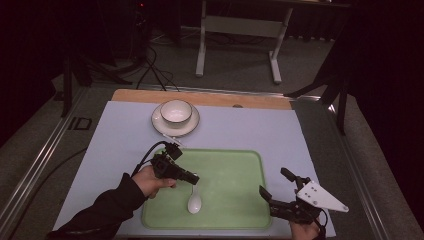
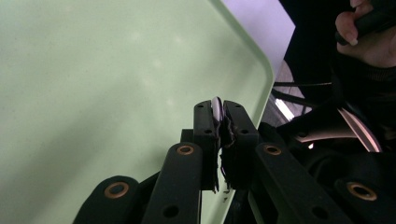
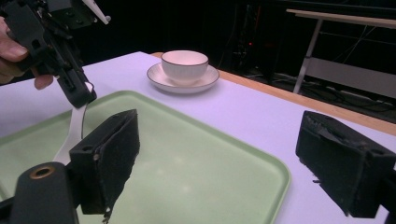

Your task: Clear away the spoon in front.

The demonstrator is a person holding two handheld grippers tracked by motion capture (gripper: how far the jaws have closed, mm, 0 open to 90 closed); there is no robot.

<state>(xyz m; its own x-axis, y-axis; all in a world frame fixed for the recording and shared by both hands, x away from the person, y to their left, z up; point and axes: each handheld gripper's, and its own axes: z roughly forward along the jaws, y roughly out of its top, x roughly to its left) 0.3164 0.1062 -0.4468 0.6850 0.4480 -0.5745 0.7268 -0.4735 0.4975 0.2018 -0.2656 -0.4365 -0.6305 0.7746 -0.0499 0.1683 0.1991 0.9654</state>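
Low in the middle of the high view, a white spoon [image 1: 194,200] hangs over the green tray [image 1: 240,165], its bowl down near the tray floor and its handle rising into the left gripper [image 1: 193,178]. In the left gripper view the two black jaws are pressed together on the thin white edge of the handle [image 2: 216,108], so the spoon is pinched at its upper end. At the left of the right gripper view, the handle [image 3: 74,128] slants down from that gripper toward the tray.

The spoon looks like glazed ceramic: stiff, light enough for one gripper, but smooth and likely slippery, and it would probably chip if dropped. Held by the tip of the handle, the heavier bowl will tend to swing; a hold nearer the middle of the handle would seem steadier.

The right gripper [image 1: 276,191], at the lower right of the high view, rests with its jaws spread wide and nothing between them. A white bowl [image 1: 176,112] on a saucer [image 1: 159,124] sits above the tray.
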